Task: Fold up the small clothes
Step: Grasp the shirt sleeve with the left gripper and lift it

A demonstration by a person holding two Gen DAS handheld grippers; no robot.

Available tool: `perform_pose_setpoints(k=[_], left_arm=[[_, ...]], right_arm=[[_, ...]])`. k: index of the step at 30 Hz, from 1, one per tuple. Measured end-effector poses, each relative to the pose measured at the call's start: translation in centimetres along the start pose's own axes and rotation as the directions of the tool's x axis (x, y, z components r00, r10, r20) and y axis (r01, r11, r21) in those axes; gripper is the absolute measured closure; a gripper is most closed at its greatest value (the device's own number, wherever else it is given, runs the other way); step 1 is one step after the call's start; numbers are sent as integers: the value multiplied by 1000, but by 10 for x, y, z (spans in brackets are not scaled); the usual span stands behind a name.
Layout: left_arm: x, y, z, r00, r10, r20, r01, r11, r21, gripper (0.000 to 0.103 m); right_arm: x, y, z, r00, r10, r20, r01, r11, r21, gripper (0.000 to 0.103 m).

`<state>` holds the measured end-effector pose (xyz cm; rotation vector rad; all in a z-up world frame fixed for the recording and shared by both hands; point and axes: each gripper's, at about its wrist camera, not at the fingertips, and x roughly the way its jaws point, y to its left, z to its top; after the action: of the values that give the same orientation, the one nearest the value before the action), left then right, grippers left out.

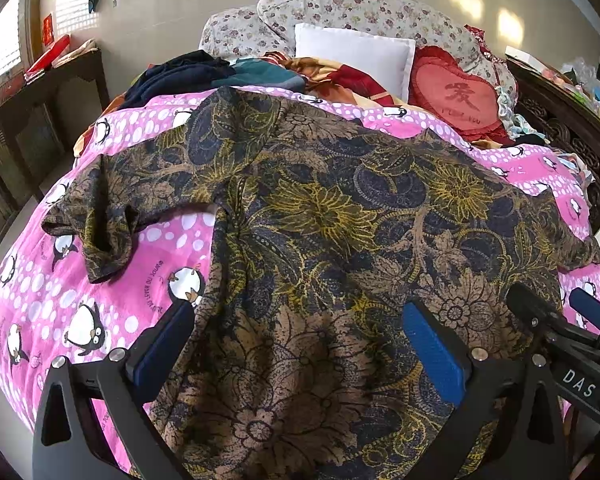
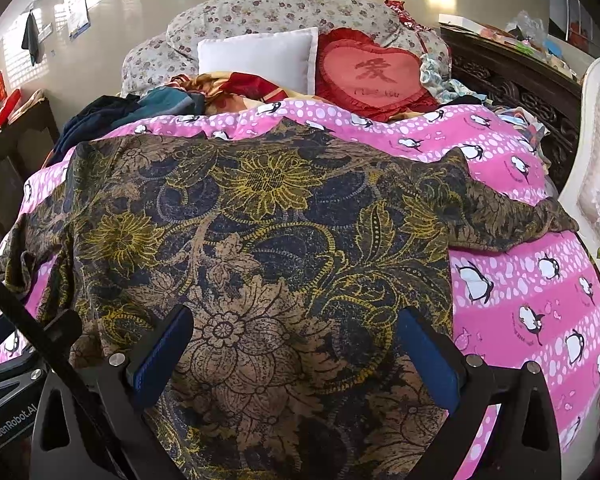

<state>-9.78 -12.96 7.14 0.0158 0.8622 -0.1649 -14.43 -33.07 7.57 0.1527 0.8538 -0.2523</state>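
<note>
A brown, navy and yellow floral shirt lies spread flat on a pink penguin-print quilt. Its left sleeve is crumpled; its right sleeve lies out to the right. My left gripper is open just above the shirt's near hem, toward its left side. My right gripper is open above the near hem, toward its right side. The shirt fills the middle of the right wrist view. The right gripper's body shows at the lower right of the left wrist view.
At the bed's far end lie a white pillow, a red heart cushion, a floral duvet and a heap of dark clothes. A dark wooden table stands left; a carved dark cabinet and a white headboard stand right.
</note>
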Motion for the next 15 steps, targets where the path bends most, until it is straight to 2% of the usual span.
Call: perform_pose_setpoints(k=[8,10,15], left_arm=[[-4,5,0,1000,-6,-4,6,1000,8,0],[-8,14,3,1000,-9,-10,9,1000,6,0],[-16,58,14,998,58,3,-58,997,-55,0]], right_arm=[[1,4,0,1000,9,-3,-9,1000,-9,0],[3,8,2,1000,20,-3,-20,1000,-15,0],[12,32,14,996,89,-2,-89,995,-47,0]])
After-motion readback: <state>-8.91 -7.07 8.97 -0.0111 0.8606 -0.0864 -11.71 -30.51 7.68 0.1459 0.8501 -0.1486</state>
